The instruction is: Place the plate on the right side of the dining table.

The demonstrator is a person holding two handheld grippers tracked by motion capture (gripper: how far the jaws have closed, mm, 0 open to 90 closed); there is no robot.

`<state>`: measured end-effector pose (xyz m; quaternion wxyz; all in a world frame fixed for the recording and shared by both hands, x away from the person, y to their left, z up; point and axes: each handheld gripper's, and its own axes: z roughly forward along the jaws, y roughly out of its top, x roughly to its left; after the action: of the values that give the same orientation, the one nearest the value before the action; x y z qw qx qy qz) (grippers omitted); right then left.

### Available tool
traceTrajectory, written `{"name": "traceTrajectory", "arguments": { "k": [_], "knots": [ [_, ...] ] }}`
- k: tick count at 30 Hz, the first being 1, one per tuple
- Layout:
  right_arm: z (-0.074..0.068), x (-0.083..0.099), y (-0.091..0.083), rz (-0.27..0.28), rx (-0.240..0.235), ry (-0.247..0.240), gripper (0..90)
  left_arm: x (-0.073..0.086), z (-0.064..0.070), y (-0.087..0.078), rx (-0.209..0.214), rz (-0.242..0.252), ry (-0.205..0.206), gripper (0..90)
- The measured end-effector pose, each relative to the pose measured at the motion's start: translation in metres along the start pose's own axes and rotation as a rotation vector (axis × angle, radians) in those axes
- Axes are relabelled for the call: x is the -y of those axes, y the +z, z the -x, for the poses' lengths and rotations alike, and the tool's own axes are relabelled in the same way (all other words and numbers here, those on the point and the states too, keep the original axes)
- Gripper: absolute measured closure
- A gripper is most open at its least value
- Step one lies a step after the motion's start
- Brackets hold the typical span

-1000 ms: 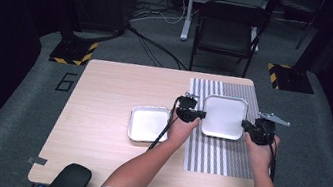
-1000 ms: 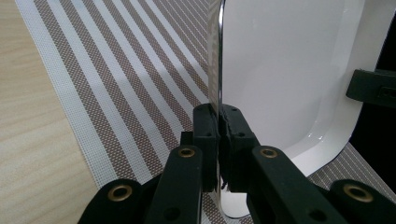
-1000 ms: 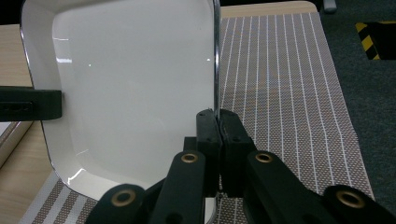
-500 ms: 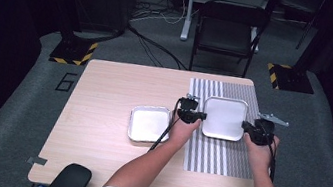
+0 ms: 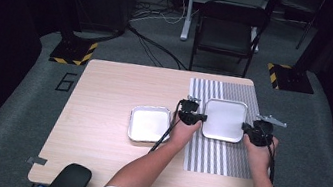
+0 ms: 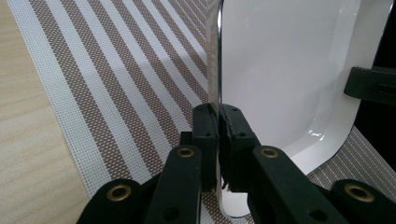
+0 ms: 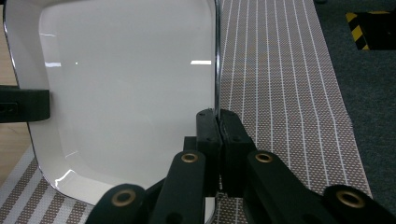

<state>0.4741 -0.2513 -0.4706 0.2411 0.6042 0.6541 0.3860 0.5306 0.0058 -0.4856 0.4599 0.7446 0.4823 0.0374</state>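
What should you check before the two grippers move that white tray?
1. Left gripper shut on the white tray rim: ok.
2. Right gripper shut on the opposite rim: ok.
3. Tray has nothing in it: ok.
4. Tray is over the striped mat: ok.
5. Second tray sits apart on the wooden table: ok.
6. Tray lifted off the mat: cannot tell.
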Motion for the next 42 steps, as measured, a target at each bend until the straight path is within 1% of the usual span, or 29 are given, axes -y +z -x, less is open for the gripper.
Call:
{"name": "traceTrajectory", "arguments": {
  "k": [7,13,19,24,28,30,34,37,42],
  "knots": [
    [0.000,0.002,0.004,-0.009,0.009,-0.007,88.2,0.002,-0.002,0.003,-0.001,-0.006,-0.003,85.1],
    [0.002,0.005,0.007,-0.013,0.014,0.002,88.1,0.002,-0.002,0.004,0.006,0.000,0.001,84.9],
    [0.001,0.006,0.008,-0.003,0.022,-0.023,87.9,0.003,-0.002,0.004,0.004,0.002,0.008,84.3],
    [0.001,0.006,0.009,0.005,0.022,-0.031,87.8,0.005,-0.003,0.003,0.007,0.010,0.017,83.0],
    [0.002,0.006,0.010,-0.001,0.020,-0.021,87.5,0.009,-0.004,0.000,0.003,0.011,0.027,82.2],
    [0.002,0.006,0.011,0.000,0.021,-0.021,87.5,0.009,-0.005,-0.001,0.008,0.013,0.019,82.0],
    [0.001,0.006,0.011,0.003,0.023,-0.025,87.5,0.011,-0.005,-0.001,0.006,0.010,0.026,82.1],
    [0.002,0.006,0.012,0.001,0.023,-0.023,87.3,0.013,-0.004,-0.001,0.004,-0.001,0.039,83.1],
    [0.004,0.007,0.014,-0.007,0.021,-0.012,86.8,0.018,-0.003,0.002,0.002,-0.014,0.044,84.4]
  ]
}}
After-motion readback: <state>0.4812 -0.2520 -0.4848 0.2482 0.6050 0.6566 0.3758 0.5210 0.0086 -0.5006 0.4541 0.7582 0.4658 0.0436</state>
